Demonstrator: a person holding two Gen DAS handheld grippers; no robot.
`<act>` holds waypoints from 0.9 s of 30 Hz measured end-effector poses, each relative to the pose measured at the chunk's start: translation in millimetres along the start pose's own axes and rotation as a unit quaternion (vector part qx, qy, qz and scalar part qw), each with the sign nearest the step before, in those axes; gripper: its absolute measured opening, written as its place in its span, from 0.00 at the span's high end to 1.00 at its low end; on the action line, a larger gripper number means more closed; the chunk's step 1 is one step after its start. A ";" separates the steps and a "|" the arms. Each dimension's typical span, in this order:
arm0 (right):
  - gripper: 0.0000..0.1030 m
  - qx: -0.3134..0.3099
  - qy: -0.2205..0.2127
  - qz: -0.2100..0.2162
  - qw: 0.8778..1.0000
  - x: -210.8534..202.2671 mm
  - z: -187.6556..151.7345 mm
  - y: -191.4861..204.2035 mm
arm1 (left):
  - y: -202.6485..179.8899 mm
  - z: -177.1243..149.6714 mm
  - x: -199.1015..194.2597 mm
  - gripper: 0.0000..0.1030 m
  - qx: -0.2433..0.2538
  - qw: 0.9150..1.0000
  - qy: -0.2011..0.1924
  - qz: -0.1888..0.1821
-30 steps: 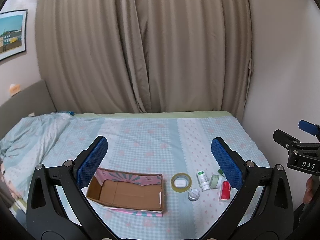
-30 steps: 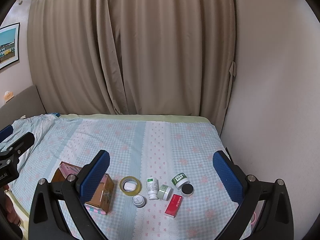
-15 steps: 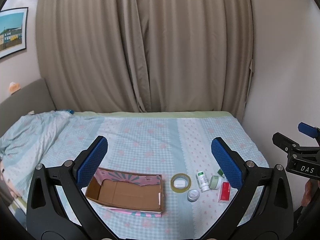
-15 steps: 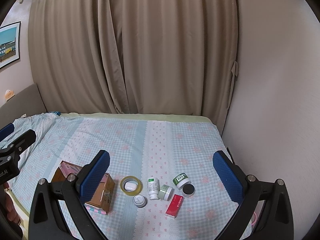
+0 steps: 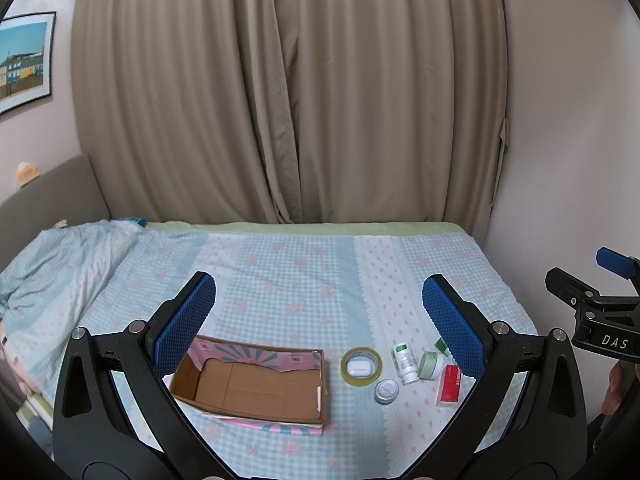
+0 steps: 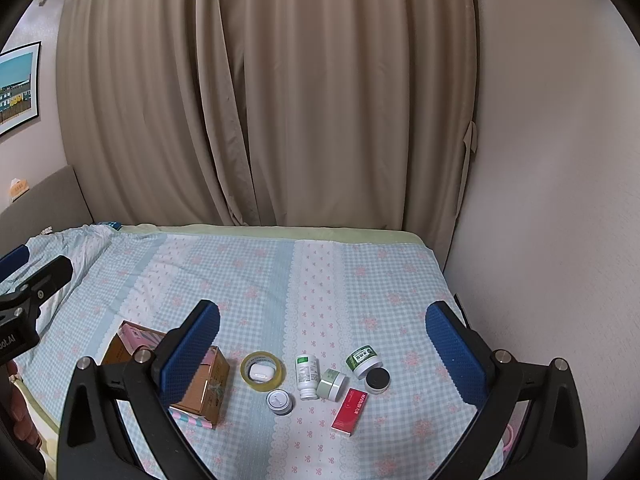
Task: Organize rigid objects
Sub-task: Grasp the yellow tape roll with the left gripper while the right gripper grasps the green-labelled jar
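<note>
While both grippers hover with jaws spread wide and empty, the cardboard box (image 5: 256,386) lies left on the bed (image 5: 304,280): light, stiff, thin-walled. Beside it to the right, tape roll (image 6: 263,370), smooth white bottle (image 6: 307,376) and red carton (image 6: 350,412) look light; grasp each across its narrow sides.

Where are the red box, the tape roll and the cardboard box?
red box (image 6: 349,411), right wrist view, top face.
tape roll (image 6: 249,361), right wrist view, left rim.
cardboard box (image 5: 256,390), left wrist view, inner floor.
</note>
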State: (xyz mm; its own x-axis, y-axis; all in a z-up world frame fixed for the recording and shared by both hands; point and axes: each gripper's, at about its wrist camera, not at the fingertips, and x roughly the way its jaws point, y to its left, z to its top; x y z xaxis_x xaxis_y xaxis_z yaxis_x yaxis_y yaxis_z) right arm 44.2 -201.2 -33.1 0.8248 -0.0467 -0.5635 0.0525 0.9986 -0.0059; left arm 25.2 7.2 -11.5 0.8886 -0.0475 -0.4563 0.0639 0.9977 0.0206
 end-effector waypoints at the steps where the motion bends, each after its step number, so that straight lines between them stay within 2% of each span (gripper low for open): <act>1: 0.00 0.000 0.000 0.000 1.000 0.8 0.4 -0.9 | 0.7 -0.6 0.9 0.00 0.000 1.000 0.000 0.000; 8: 0.00 0.005 0.012 0.000 1.000 4.5 1.3 -1.0 | 5.9 2.9 11.3 0.00 -0.004 1.000 0.022 -0.004; 13: 0.00 0.009 0.034 -0.012 0.999 14.8 -1.9 -2.8 | 4.0 -8.9 35.6 0.00 -0.012 0.998 0.062 -0.024; 16: 0.00 0.011 0.060 -0.018 0.998 29.2 -9.3 -12.5 | -4.8 -24.3 58.0 0.00 -0.030 0.995 0.094 -0.024; 21: 0.00 0.003 0.107 0.000 0.994 67.1 -23.5 -41.7 | -30.2 -51.3 93.4 0.00 -0.050 0.989 0.142 -0.009; 27: 0.00 -0.035 0.162 0.031 0.986 140.0 -41.6 -71.8 | -70.8 -92.4 149.6 0.00 -0.078 0.974 0.211 0.008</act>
State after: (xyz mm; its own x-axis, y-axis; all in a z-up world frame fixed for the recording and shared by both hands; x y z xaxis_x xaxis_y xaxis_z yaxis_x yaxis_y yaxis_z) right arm 132.5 -278.4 -146.0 0.6016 0.0138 -0.7987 -0.0413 0.9991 -0.0138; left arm 111.6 -66.1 -163.4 0.6210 -0.0400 -0.7827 -0.0477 0.9949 -0.0888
